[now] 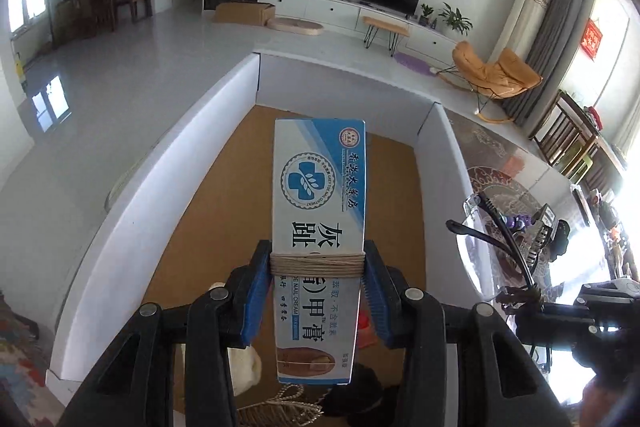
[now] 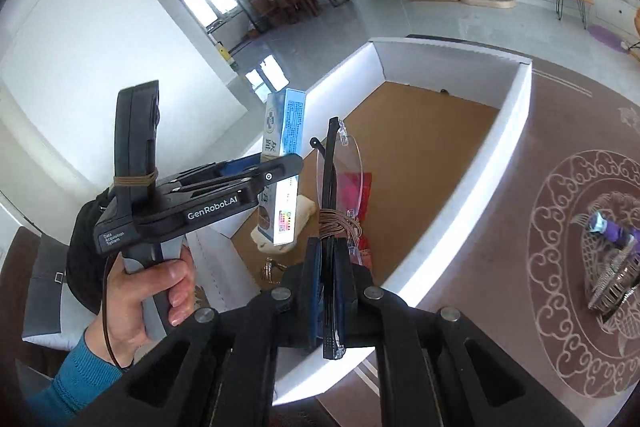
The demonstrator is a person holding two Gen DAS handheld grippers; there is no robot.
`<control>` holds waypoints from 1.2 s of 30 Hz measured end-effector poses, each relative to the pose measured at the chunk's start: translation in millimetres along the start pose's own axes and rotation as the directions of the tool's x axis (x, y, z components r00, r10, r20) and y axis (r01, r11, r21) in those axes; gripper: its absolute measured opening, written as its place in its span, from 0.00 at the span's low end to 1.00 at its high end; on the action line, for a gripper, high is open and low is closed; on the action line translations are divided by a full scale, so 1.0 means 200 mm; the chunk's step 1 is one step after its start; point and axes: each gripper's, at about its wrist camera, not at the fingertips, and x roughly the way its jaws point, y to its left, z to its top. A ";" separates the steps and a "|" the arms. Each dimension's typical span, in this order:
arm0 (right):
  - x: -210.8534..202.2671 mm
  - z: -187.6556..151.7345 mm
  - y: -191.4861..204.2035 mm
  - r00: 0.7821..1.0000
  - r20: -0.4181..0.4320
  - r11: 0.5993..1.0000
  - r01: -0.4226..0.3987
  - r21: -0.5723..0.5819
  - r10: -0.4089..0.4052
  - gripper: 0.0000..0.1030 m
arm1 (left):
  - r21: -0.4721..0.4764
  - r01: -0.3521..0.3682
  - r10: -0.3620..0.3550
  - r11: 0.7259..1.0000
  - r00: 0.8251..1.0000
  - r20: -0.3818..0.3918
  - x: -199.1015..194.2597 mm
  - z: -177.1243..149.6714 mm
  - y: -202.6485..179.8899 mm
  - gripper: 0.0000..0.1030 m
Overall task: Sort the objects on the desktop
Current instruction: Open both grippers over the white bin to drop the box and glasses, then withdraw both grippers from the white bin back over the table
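Blue-padded left gripper [image 1: 318,263] was clamped on the nail cream carton [image 1: 320,187], held above the white storage box [image 1: 224,131], while beside it the right gripper [image 2: 329,247] pinched folded glasses [image 2: 338,167] over that box.

open brown floor in white bin [image 1: 224,131], far half, small items crowding near end

Low in the left wrist view, the gripper arms and cream box [image 1: 318,227] hide most of a basket [image 1: 276,409], a dark object [image 1: 356,387] and a red packet [image 1: 366,327], all unidentifiable.
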 end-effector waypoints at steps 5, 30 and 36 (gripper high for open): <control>0.27 -0.01 0.03 0.998 -0.055 1.000 0.001 0.016 -0.001 0.14 | -0.019 -0.066 0.064 0.998 0.993 -0.096 0.17 -0.04 0.05 0.49; -0.77 -1.20 -1.25 0.641 -0.026 0.590 0.721 0.362 -0.767 1.00 | 0.321 0.306 -0.296 0.896 0.952 -0.081 0.18 -0.63 -1.53 1.00; -0.74 -1.19 -1.27 0.641 -0.044 0.586 0.725 0.362 -0.766 1.00 | 0.309 0.211 -0.186 0.927 0.976 -0.110 0.46 -0.68 -1.60 1.00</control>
